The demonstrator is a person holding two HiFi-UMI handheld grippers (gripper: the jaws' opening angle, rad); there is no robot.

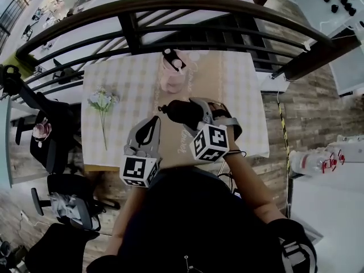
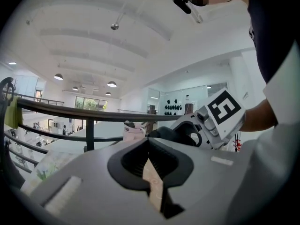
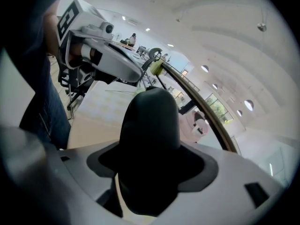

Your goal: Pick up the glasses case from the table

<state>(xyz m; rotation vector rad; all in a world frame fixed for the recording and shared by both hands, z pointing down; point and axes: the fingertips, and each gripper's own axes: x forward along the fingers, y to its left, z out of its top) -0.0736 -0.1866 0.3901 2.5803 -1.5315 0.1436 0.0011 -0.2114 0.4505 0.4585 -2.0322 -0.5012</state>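
Note:
The glasses case [image 1: 180,112] is a black oval case, and my right gripper [image 1: 192,115] is shut on it, holding it above the middle of the table [image 1: 242,95]. In the right gripper view the case [image 3: 150,130] fills the space between the jaws and sticks out past them. My left gripper [image 1: 149,129] hangs lower left of the case near the table's front edge, shut with nothing in it. From the left gripper view, only a thin sliver shows between its fingers [image 2: 140,161], and the case [image 2: 164,134] and right gripper [image 2: 208,123] are off to the right.
A checked cloth covers the table. A small bunch of flowers [image 1: 102,102] lies at its left. A pink object [image 1: 172,77] stands at the back middle. A dark curved railing [image 1: 170,7] runs behind the table. Office chairs [image 1: 62,203] stand on the left.

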